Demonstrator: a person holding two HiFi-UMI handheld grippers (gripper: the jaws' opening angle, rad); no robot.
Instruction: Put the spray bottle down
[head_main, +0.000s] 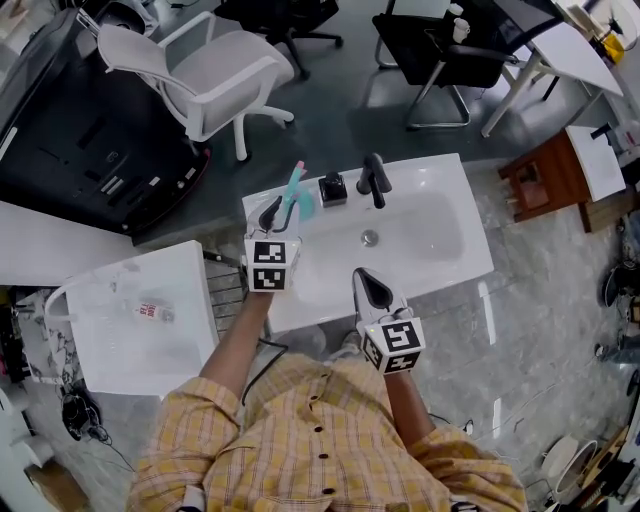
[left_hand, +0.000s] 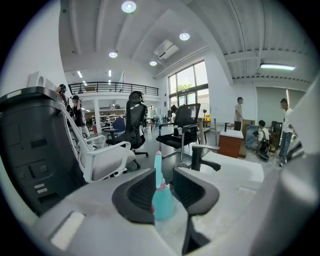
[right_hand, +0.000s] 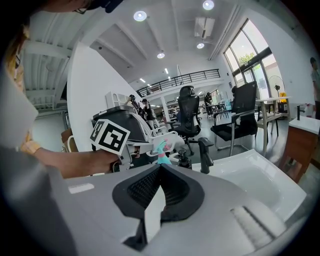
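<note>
- The teal spray bottle (head_main: 298, 200) (left_hand: 161, 202) (right_hand: 161, 150) stands upright at the far left corner of the white sink (head_main: 440, 175), its pink-tipped nozzle pointing up.
- The left gripper (head_main: 278, 210) (left_hand: 164, 175) has its jaws spread wide. The bottle sits between them, close to the left-hand pad and clear of the other, so nothing is clamped.
- A small black object (head_main: 332, 188) and the black faucet (head_main: 373, 180) (left_hand: 200, 156) (right_hand: 205, 152) stand just right of the bottle along the back rim.
- The right gripper (head_main: 365, 275) (right_hand: 160, 170) hangs over the sink's near edge, jaw tips pressed together on nothing.
- A white office chair (head_main: 200, 80) stands on the floor beyond the sink.
</note>
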